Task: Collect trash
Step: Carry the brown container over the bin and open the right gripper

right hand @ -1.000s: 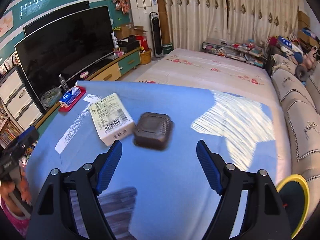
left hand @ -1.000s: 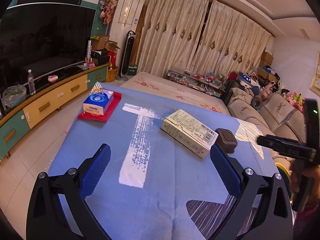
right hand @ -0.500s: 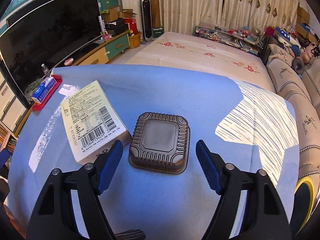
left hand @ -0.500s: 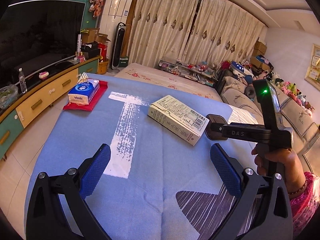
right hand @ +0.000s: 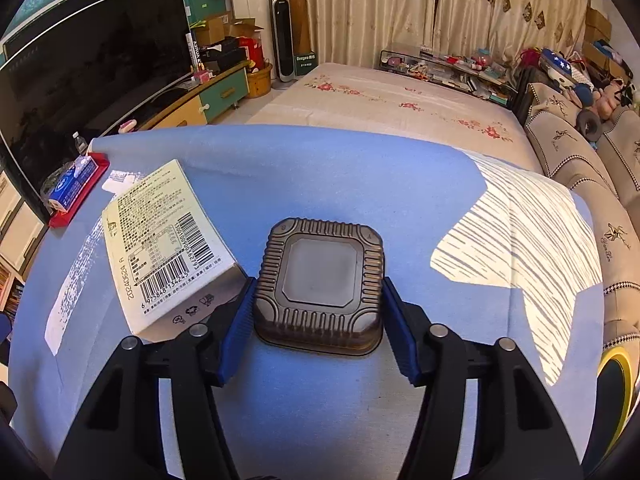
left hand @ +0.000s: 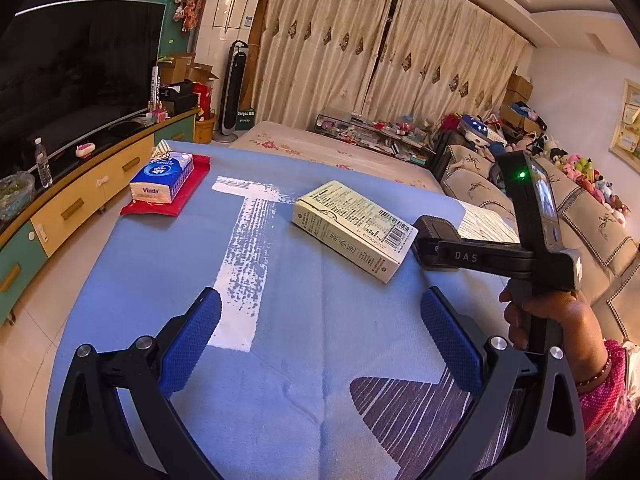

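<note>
A dark brown ribbed plastic tray (right hand: 320, 280) lies upside down on the blue tablecloth (right hand: 360, 184). My right gripper (right hand: 318, 312) is shut on it, blue pads pressed on both its sides. A cream carton with a barcode (right hand: 168, 240) lies just left of the tray, and shows in the left wrist view (left hand: 352, 226). My left gripper (left hand: 320, 344) is open and empty above the cloth, nearer than the carton. In the left wrist view the right gripper's body (left hand: 500, 256) hides most of the tray (left hand: 434, 226).
A blue tissue pack (left hand: 162, 176) sits on a red tray (left hand: 192, 184) at the table's far left. A white T mark (left hand: 244, 256) is on the cloth. A yellow-rimmed bin (right hand: 614, 392) stands off the table's right edge. A TV cabinet lies left, a sofa right.
My right gripper moved forward to the brown tray and closed its jaws on it. My left gripper stayed open and shifted slightly.
</note>
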Demonstrator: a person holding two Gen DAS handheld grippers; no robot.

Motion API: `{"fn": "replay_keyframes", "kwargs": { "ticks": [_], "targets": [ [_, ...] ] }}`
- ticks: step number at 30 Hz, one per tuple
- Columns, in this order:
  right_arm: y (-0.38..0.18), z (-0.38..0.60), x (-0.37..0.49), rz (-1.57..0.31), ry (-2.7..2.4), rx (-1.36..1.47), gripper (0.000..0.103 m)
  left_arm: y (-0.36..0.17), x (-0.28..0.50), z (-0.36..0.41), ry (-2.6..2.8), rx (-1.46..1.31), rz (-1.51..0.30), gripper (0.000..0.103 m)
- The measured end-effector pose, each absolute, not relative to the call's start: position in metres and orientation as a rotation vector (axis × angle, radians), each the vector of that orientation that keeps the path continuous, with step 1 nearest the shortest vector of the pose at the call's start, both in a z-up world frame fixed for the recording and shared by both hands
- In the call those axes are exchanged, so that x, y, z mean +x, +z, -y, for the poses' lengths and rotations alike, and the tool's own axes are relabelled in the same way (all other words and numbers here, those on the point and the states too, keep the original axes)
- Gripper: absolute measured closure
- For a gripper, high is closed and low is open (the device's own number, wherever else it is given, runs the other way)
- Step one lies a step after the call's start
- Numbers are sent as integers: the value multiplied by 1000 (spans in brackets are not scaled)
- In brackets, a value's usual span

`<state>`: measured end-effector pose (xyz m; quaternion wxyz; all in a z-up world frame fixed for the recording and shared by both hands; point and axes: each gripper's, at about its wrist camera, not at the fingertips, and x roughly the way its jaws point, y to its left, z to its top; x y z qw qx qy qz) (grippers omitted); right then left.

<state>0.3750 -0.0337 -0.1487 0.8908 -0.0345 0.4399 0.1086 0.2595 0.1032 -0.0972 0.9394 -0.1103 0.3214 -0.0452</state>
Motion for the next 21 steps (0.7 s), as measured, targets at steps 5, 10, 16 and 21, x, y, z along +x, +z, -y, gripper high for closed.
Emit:
{"fn": "replay_keyframes", "kwargs": {
  "ticks": [5, 10, 16, 21],
  "targets": [
    [-127, 47, 357, -868, 218, -78, 46, -98, 260, -102, -91, -215, -656, 5],
    [-105, 80, 316, -805, 182, -97, 46, -97, 258, -101, -89, -206, -651, 5],
    [-92, 148, 269, -760, 93, -34, 46, -98, 257, -94, -88, -178, -654, 5],
    [-98, 228, 234, -750, -57, 51, 46, -99, 257, -91, -77, -155, -651, 5]
  ]
}}
